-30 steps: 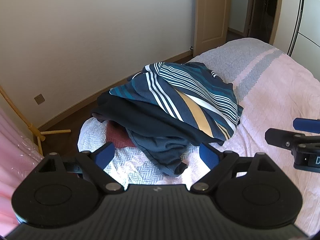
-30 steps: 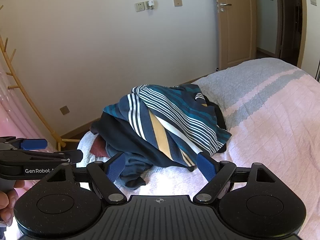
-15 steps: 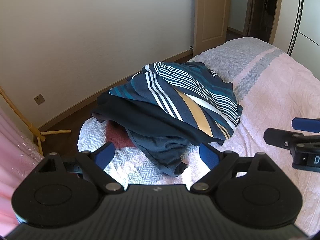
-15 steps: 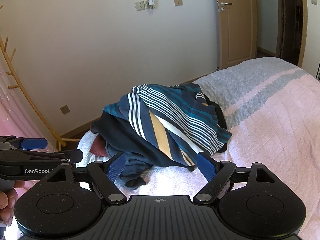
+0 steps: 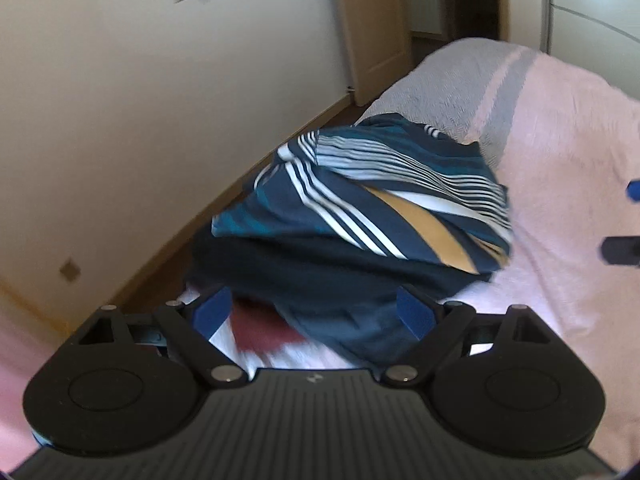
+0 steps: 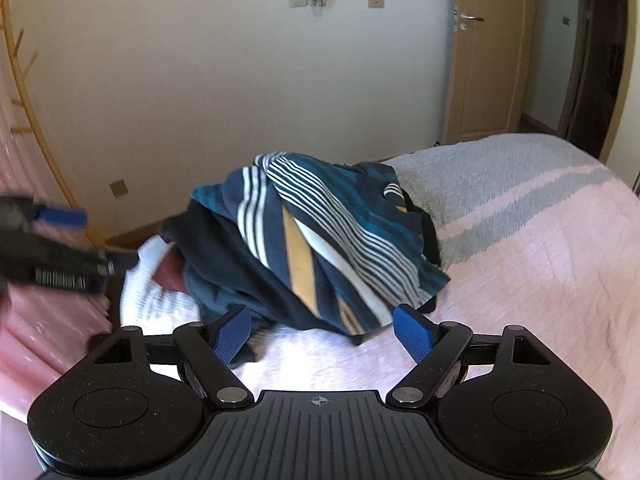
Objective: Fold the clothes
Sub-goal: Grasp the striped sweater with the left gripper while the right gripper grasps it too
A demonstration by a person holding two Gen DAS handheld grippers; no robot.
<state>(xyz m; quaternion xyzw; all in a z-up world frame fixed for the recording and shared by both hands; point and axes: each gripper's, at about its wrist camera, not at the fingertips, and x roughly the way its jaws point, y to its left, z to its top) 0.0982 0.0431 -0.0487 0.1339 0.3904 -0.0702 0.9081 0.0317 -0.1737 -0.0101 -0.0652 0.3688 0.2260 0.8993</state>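
A heap of clothes lies at the bed's near-left corner: a navy and teal striped shirt [image 5: 384, 200] [image 6: 328, 232] with white and tan bands on top, dark navy garments [image 5: 320, 272] under it, and a maroon piece [image 5: 256, 328] at the bottom. My left gripper [image 5: 314, 312] is open, just short of the heap's near edge, holding nothing. My right gripper [image 6: 324, 332] is open too, in front of the heap with nothing between its blue pads. Each gripper shows at the edge of the other's view.
The bed wears a pink and grey cover [image 6: 540, 248]. A cream wall [image 6: 200, 80] with sockets runs behind it, and a wooden door [image 6: 484, 60] stands at the back right. A bamboo rack [image 6: 28, 92] and pink fabric [image 6: 36, 340] are at the left.
Both grippers have moved forward toward the heap, the left one more and with blur. The clothes lie as before, and both grippers stay open.
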